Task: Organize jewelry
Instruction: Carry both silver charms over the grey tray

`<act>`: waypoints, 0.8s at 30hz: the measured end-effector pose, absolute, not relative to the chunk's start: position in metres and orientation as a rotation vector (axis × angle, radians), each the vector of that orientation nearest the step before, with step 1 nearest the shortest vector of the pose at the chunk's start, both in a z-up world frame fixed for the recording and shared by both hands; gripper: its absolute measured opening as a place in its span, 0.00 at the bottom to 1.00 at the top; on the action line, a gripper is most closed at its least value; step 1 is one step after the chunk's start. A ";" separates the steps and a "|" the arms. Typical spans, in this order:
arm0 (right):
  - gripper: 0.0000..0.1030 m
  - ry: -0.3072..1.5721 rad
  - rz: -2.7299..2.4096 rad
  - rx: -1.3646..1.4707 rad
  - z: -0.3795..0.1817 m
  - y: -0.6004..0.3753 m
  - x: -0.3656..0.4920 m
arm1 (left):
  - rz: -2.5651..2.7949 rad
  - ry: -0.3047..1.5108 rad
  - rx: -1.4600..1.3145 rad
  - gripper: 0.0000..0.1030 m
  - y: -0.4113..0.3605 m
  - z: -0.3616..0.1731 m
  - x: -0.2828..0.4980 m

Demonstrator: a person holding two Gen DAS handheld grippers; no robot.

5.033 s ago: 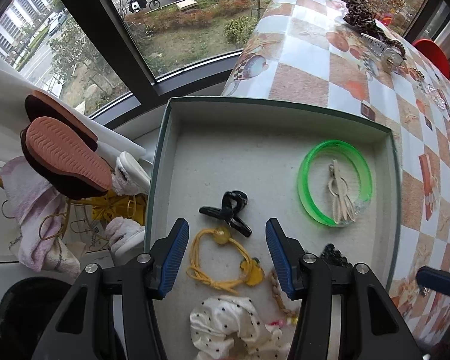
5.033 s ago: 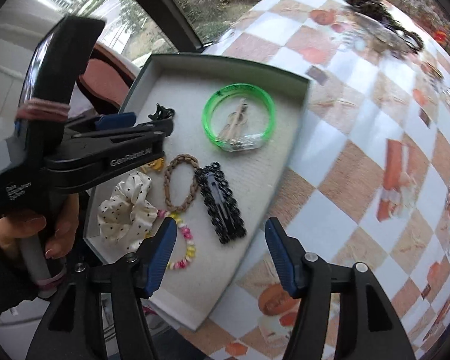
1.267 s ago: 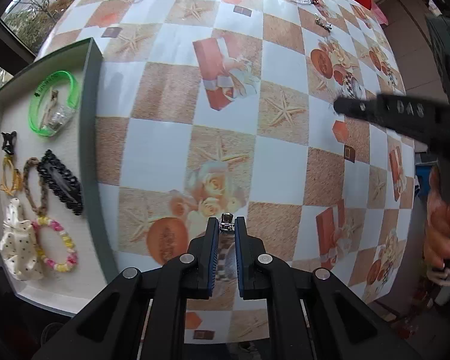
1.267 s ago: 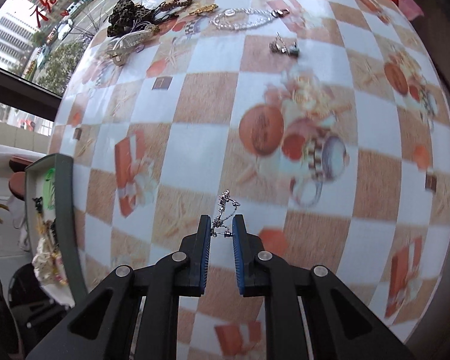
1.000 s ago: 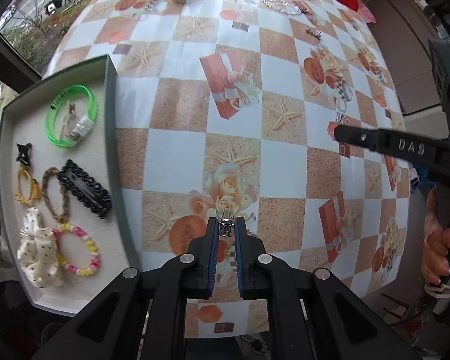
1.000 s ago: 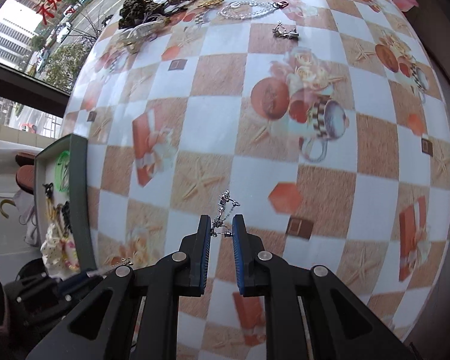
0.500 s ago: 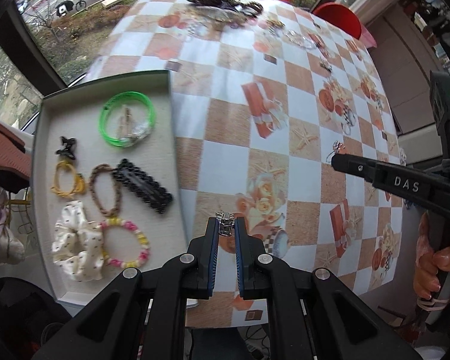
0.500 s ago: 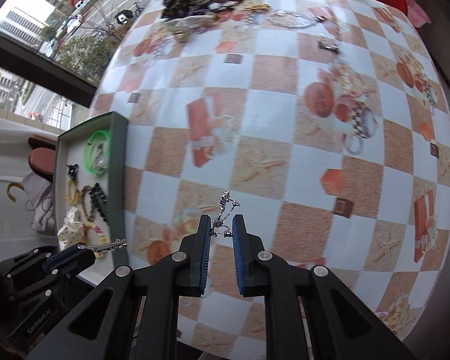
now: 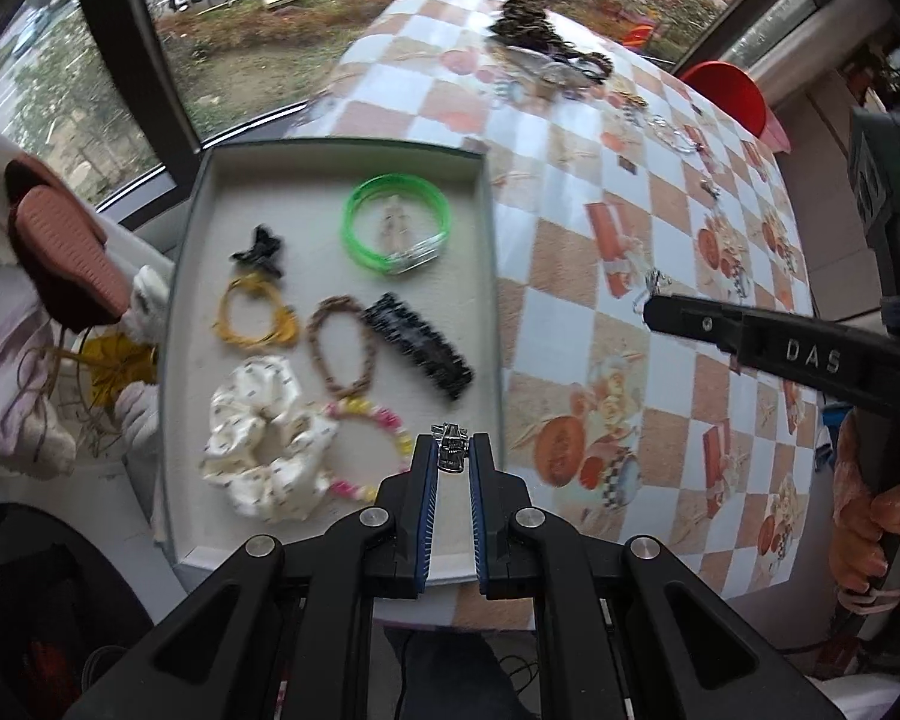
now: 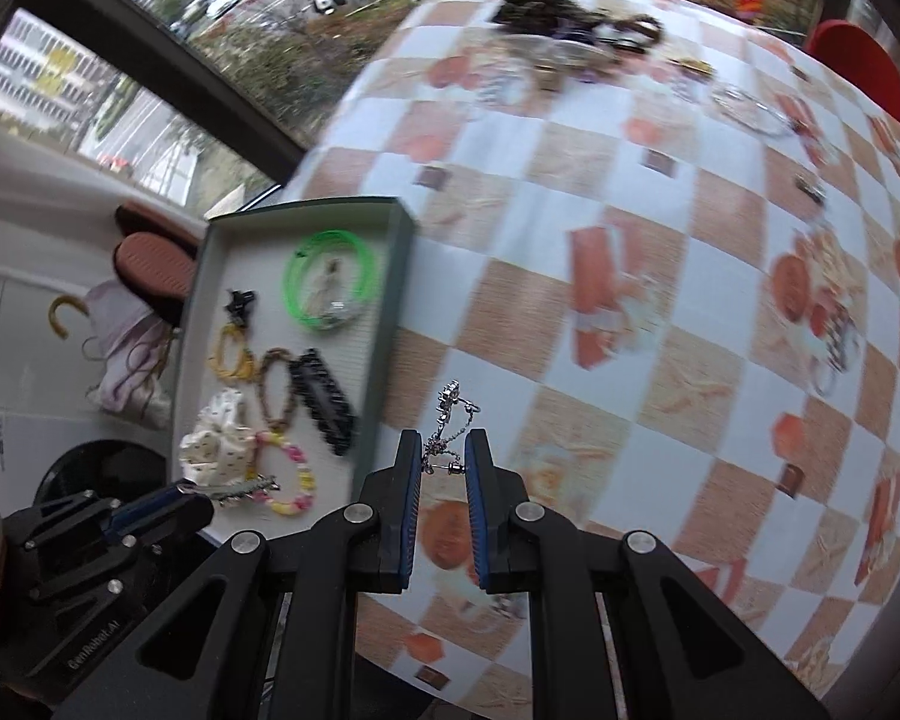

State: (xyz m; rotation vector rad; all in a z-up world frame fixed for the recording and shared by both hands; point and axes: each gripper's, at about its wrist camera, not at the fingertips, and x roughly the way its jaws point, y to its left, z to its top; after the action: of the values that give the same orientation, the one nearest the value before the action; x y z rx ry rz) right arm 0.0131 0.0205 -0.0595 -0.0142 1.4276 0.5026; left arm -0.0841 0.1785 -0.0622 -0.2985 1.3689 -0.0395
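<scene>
Checkered cloth with orange prints covers the desk (image 9: 576, 138), and beyond it a window shows a street with parked scooters. At its 9 o'clock edge sits a grey tray (image 9: 189, 276) holding a green bangle (image 9: 396, 222), a black clip (image 9: 417, 345), a braided band (image 9: 339, 345) and a white scrunchie (image 9: 258, 438). Over the tray's near corner the left tool (image 9: 451, 456) pinches a small silver clasp (image 9: 451, 450). At 3 o'clock of the tray, the right tool (image 10: 441, 456) pinches a dangling silver earring (image 10: 447, 414) above the cloth.
</scene>
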 end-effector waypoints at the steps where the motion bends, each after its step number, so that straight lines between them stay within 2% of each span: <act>1: 0.15 1.429 0.516 -0.023 -0.060 0.028 0.013 | -0.034 1.372 -0.302 0.14 0.182 -0.063 -0.087; 13: 0.15 1.475 0.637 -0.106 -0.076 0.090 0.003 | -0.004 1.441 -0.299 0.14 0.201 -0.096 -0.111; 24: 0.15 1.526 0.629 -0.134 -0.112 0.120 0.019 | 0.047 1.458 -0.293 0.14 0.207 -0.131 -0.092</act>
State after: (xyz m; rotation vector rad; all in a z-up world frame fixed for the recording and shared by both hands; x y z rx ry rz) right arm 0.0192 0.1204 -0.1123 -0.1338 1.5257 0.6293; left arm -0.0924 0.2066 -0.1306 -0.2934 1.4583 0.0473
